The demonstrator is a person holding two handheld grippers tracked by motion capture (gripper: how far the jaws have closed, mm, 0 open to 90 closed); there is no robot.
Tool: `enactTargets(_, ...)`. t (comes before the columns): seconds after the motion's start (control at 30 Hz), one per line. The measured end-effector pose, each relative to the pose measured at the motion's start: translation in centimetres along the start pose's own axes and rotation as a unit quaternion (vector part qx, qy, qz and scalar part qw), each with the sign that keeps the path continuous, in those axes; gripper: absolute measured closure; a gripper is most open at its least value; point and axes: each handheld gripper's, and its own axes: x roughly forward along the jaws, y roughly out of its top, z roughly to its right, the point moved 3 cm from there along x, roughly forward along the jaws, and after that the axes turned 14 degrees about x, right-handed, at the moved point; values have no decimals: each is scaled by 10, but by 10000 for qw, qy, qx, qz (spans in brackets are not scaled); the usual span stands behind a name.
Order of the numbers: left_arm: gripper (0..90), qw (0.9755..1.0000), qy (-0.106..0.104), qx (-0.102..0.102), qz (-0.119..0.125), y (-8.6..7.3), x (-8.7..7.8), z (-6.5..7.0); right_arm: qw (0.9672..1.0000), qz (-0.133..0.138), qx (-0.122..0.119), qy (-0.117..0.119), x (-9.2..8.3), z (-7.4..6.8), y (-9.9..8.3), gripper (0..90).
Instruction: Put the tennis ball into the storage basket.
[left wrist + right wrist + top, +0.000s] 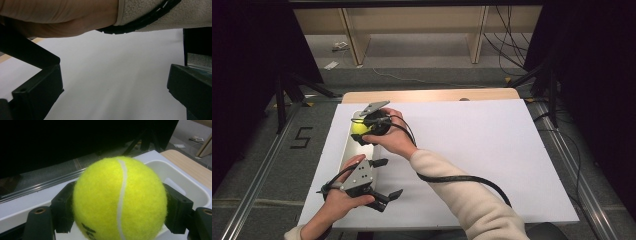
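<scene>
1. The right gripper [361, 131] grasps a tennis ball [359, 128] over the white tray [346, 150] at the tabletop's left edge.
2. The left gripper [388, 179], jaws spread and released, sits near the front-left corner.

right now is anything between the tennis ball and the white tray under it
Nothing visible. The right gripper grips the tennis ball between its jaws directly over the white tray, whose visible interior looks bare. The left gripper sits open, nearer the person, beside the tray and out of the way.
</scene>
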Motion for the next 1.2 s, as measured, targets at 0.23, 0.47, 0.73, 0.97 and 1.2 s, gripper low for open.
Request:
enactTargets(0.23,0,10000,-3,0,-4,0,0,0,9999,-110,-56,33,3,-3,-3,262)
enactTargets(0.47,0,10000,-12,5,-7,0,0,0,9997,-198,-93,57,7,-4,-7,261)
enactTargets(0.73,0,10000,-33,14,-8,0,0,1,9994,-315,-137,106,12,-6,-10,260)
enactTargets(0.97,0,10000,-37,21,-7,0,0,1,9990,-403,-177,118,14,-6,-12,259)
enactTargets(1.2,0,10000,-38,33,-9,0,0,1,9990,-404,-176,87,16,-7,-12,259)
